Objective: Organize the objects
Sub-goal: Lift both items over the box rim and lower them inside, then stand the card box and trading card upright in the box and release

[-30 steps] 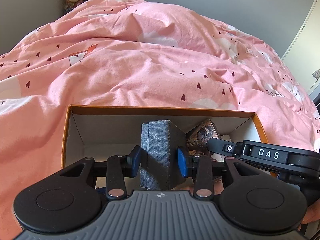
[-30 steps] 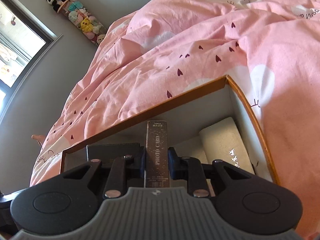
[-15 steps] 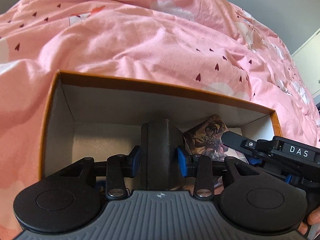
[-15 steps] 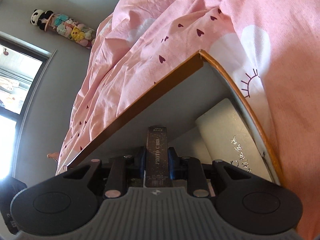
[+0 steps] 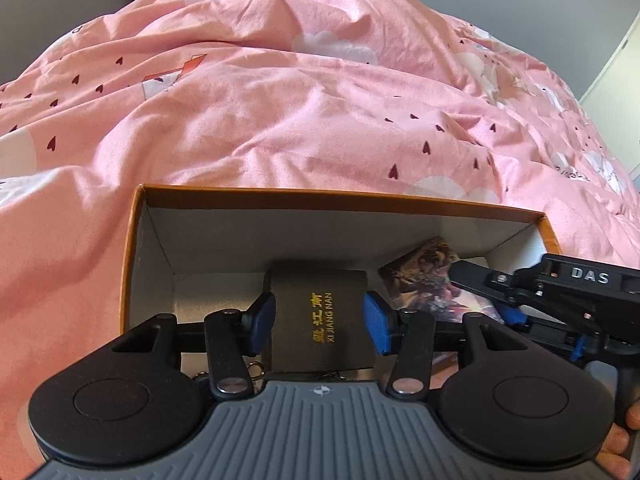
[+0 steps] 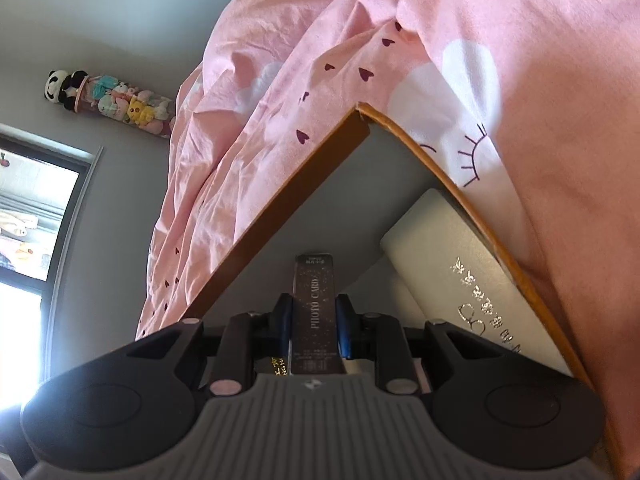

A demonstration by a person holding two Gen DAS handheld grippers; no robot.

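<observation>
An orange cardboard box (image 5: 320,196) with a white inside sits open on a pink duvet. My left gripper (image 5: 320,324) hangs over it and its jaws are opening. A dark case with gold lettering (image 5: 316,280) lies flat on the box floor between the blue pads, which stand just clear of its sides. My right gripper (image 6: 314,320) is shut on a slim dark "PHOTO CARD" pack (image 6: 314,280), held upright low inside the same box (image 6: 280,220). Its black finger (image 5: 480,280) reaches in from the right in the left wrist view.
An illustrated card pack (image 5: 424,268) leans in the box's right half. A white case with silver lettering (image 6: 460,264) rests against the right wall. Key rings (image 5: 252,368) lie under my left gripper. The duvet (image 5: 300,112) rises behind; plush toys (image 6: 116,100) and a window (image 6: 32,208) are at the left.
The left jaws have spread, and the dark case, earlier clamped upright on edge, now lies flat with its lettered face up. The right gripper rolled and sank deeper into the box corner with its pack.
</observation>
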